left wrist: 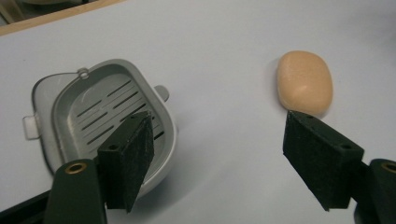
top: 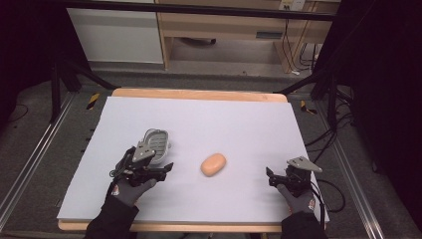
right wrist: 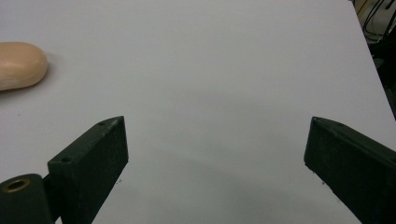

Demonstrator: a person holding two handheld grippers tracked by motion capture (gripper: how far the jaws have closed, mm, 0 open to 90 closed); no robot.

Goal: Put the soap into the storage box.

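The left gripper hovers low over the table's white sheet, its jaws spread wide and holding nothing. In the left gripper view, one black pad overlaps the near rim of a grey soap dish, a slotted tray with small tabs on its edge; whether they touch cannot be told. A peach bar of soap lies on the sheet near the middle of the table, just beyond the other pad and apart from the dish. The right gripper sits near the table's right front corner, jaws likewise wide apart and empty, well apart from the soap. No writing is legible on the soap, dish or grippers. Beyond the table stand wooden furniture and dark frame bars.
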